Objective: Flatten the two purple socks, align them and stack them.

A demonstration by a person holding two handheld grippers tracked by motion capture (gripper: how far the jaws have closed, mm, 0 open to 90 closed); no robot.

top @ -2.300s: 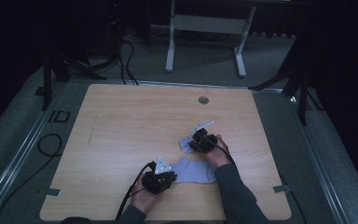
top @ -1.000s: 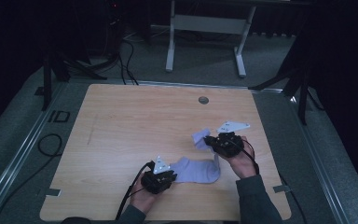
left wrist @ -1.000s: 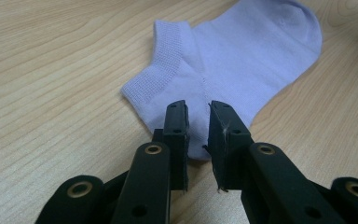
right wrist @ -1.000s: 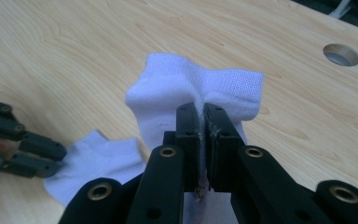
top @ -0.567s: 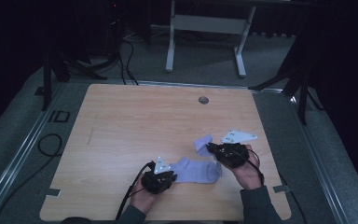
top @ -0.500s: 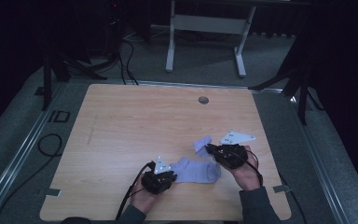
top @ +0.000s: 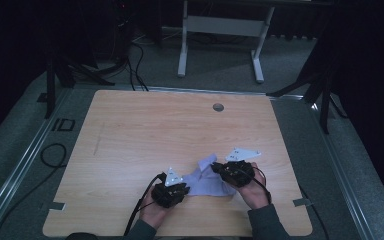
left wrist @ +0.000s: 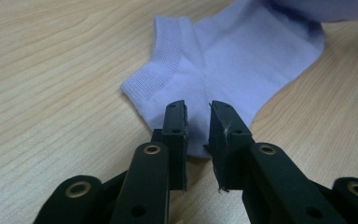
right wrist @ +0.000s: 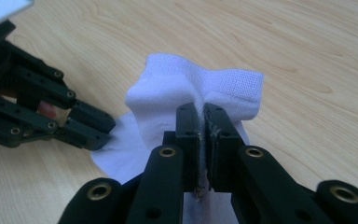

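A pale lilac ankle sock [top: 211, 179] lies on the wooden table [top: 145, 135], low and a little right of centre in the high view, stretched between the two hands. The right gripper [right wrist: 203, 114] has its jaws pressed together on a pinch of the toe end, which bunches up above them in the middle of its own view. The left gripper [left wrist: 197, 122] sits over the heel edge near the ribbed cuff [left wrist: 154, 70], jaws a little apart, the knit showing through the gap; it looks unclamped.

The sock seems light, limp and a bit stretchy: it sags and folds wherever it isn't held, and shouldn't slip much in the pads. I'd say the firmest holds are the doubled cuff and the toe seam.
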